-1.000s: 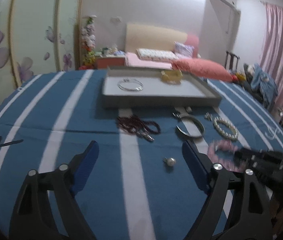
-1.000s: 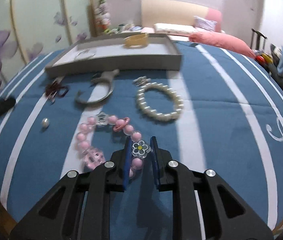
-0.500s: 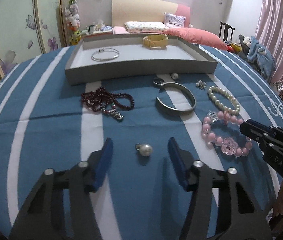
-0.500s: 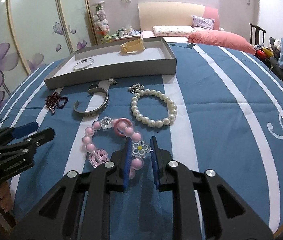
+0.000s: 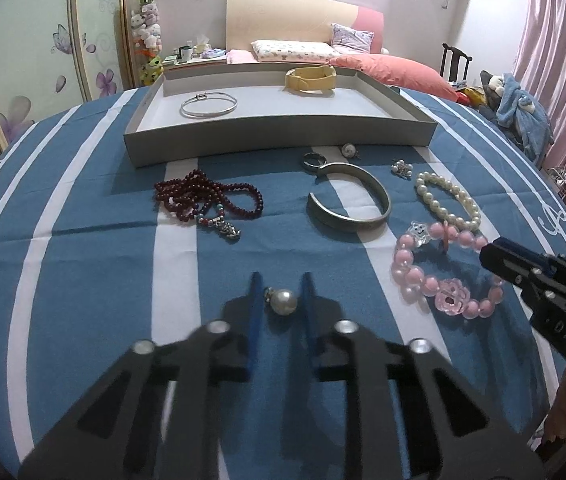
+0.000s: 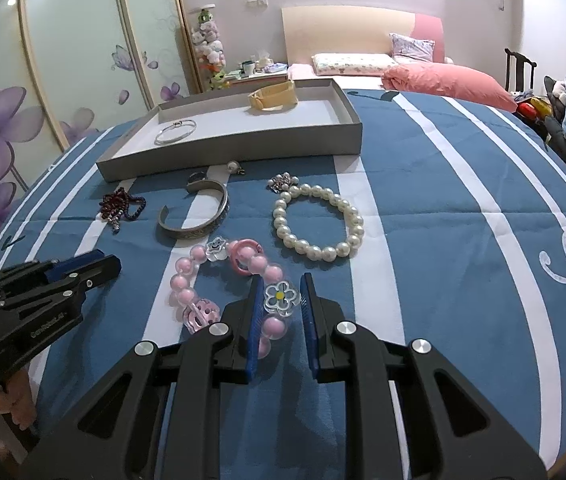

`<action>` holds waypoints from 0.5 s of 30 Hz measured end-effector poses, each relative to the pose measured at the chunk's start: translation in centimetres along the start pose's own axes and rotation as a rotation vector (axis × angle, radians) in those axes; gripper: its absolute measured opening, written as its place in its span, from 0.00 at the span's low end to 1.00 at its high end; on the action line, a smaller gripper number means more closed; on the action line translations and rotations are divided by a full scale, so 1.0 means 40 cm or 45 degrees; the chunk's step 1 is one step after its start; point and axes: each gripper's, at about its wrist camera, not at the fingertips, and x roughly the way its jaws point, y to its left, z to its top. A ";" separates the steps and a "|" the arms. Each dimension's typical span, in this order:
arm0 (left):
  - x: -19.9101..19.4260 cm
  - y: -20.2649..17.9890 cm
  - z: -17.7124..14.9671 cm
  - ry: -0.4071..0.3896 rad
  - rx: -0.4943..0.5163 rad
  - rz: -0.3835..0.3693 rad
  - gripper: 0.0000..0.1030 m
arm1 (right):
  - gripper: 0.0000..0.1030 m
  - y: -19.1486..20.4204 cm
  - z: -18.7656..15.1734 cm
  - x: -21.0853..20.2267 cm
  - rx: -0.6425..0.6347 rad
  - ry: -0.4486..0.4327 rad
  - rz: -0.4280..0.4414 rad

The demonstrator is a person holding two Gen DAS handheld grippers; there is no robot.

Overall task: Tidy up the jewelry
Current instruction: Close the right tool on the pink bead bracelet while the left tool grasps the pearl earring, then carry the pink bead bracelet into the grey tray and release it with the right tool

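My left gripper (image 5: pixel 281 292) is shut on a pearl earring (image 5: pixel 283 301) that rests on the blue striped cloth. My right gripper (image 6: pixel 281 296) is shut on the pink bead bracelet (image 6: pixel 219 280) at its flower charm (image 6: pixel 280 298); the bracelet also shows in the left wrist view (image 5: pixel 439 276). The grey tray (image 5: pixel 279 132) at the back holds a thin silver bangle (image 5: pixel 208 104) and a yellow band (image 5: pixel 310 78). A pearl bracelet (image 6: pixel 319 222), a silver cuff (image 5: pixel 349 202) and a dark red bead necklace (image 5: pixel 207 200) lie in front of the tray.
A small ring (image 5: pixel 314 159), a second pearl earring (image 5: pixel 349 149) and a small brooch (image 5: pixel 402 168) lie near the tray's front wall. A bed with pink bedding (image 5: pixel 383 68) stands behind the table. Wardrobe doors (image 6: pixel 43 80) stand on the left.
My left gripper has moved in and closed around the pearl earring. My right gripper has stayed shut on the pink bracelet.
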 end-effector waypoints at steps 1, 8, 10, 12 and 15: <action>-0.001 0.001 -0.001 -0.002 0.001 -0.005 0.16 | 0.19 0.000 0.002 -0.003 0.000 -0.007 0.005; -0.025 0.026 0.000 -0.048 -0.038 -0.040 0.15 | 0.19 0.011 0.026 -0.049 -0.007 -0.136 0.086; -0.045 0.035 0.005 -0.089 -0.054 -0.043 0.15 | 0.19 0.019 0.035 -0.063 -0.014 -0.178 0.114; -0.073 0.046 0.013 -0.153 -0.064 -0.037 0.15 | 0.19 0.028 0.044 -0.078 -0.020 -0.222 0.149; -0.116 0.061 0.025 -0.251 -0.080 -0.026 0.15 | 0.19 0.041 0.056 -0.095 -0.034 -0.277 0.183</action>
